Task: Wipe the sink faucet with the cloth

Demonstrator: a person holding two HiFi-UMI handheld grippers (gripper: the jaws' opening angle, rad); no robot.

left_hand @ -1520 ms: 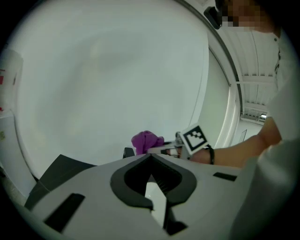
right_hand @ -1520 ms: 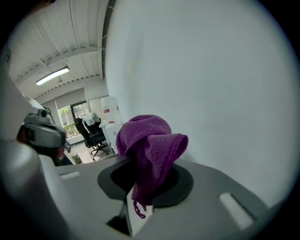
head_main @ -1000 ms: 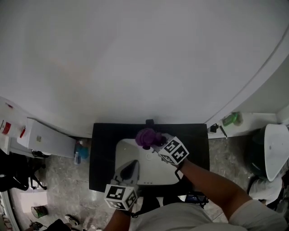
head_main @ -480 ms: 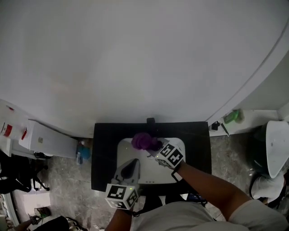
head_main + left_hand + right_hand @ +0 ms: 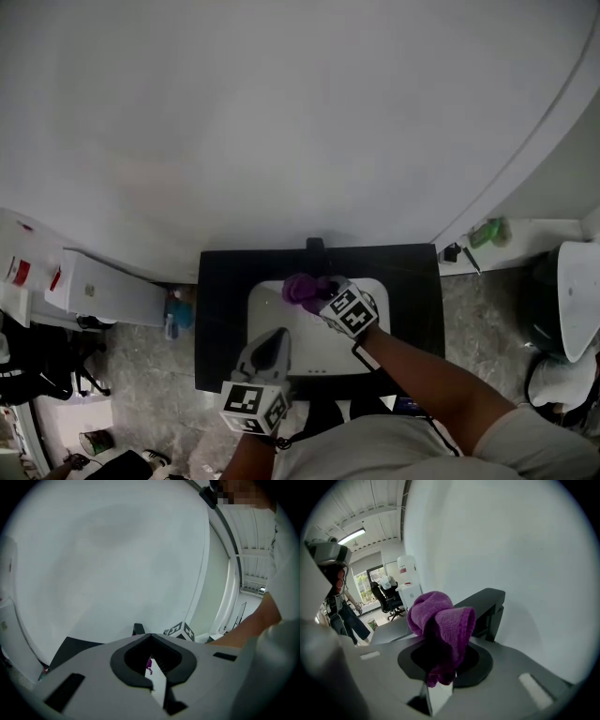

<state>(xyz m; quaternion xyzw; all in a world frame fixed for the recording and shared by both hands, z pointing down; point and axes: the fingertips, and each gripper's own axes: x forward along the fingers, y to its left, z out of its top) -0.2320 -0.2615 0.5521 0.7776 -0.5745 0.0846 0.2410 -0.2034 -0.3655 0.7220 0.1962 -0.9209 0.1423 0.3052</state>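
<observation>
Now the left gripper (image 5: 275, 339) hangs over the sink (image 5: 319, 361), its jaws pressed together on nothing. The purple cloth (image 5: 301, 288), pinched in the right gripper (image 5: 323, 297), sits just beside the black faucet (image 5: 314, 247). Best to press the bunched cloth against the spout and rub along it with a firm pinch.

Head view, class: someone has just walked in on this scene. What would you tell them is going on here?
A person stands at a white sink set in a black counter, with tongs in each hand. The right tongs are shut on a bunched purple cloth, held close to the black faucet. Whether cloth and faucet touch cannot be told. The left tongs are shut and empty, over the sink's near side.
</observation>
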